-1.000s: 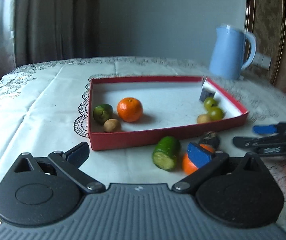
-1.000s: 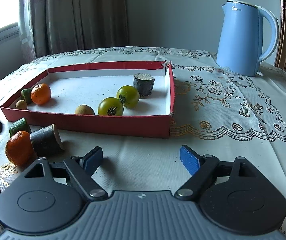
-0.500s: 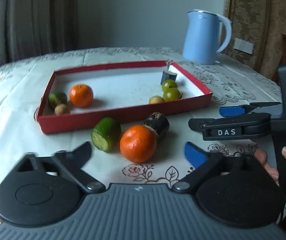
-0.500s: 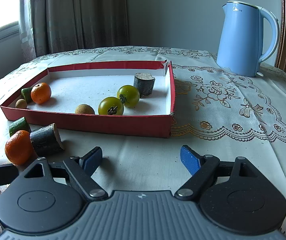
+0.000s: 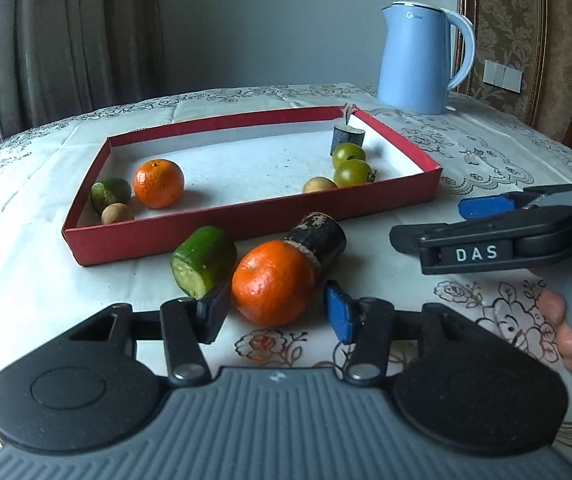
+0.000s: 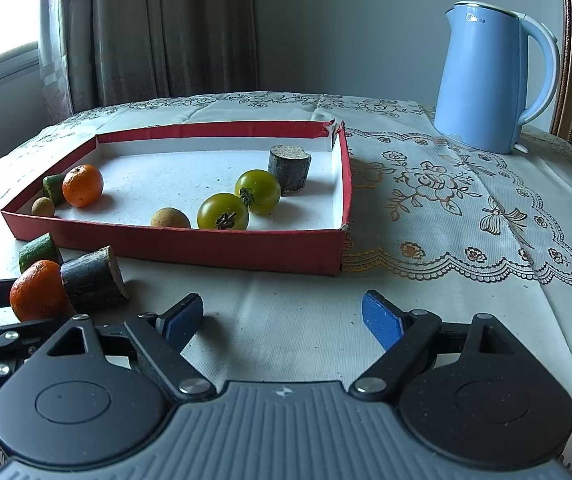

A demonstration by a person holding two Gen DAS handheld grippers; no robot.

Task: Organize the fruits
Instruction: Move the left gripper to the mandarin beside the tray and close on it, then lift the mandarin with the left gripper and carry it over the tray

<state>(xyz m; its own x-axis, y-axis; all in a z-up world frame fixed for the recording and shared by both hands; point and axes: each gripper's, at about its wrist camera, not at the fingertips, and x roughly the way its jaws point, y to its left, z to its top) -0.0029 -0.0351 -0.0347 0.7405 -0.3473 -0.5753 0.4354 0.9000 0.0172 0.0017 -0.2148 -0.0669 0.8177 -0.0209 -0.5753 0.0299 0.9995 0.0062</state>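
Cucumber piece (image 5: pixel 203 261): on the tablecloth (image 5: pixel 25 272) just near of the red tray's front wall, left of the loose orange.
Left gripper (image 5: pixel 277 312): fingers spread, one on each side of the loose orange (image 5: pixel 273 282), not pinching it.
Dark cut stem piece (image 5: pixel 320 237): lying on its side, touching the far right of that orange.
Red tray (image 5: pixel 213 226): holds a green piece, a small brown fruit and a second orange (image 5: pixel 159 183) at its left end; a brown fruit, two green tomatoes (image 5: pixel 352 172) and an upright dark stub at its right end.
Right gripper (image 6: pixel 283 322): jaws wide apart over bare cloth, holding nothing.
Blue kettle (image 6: pixel 490 80): far right, well apart from the tray.
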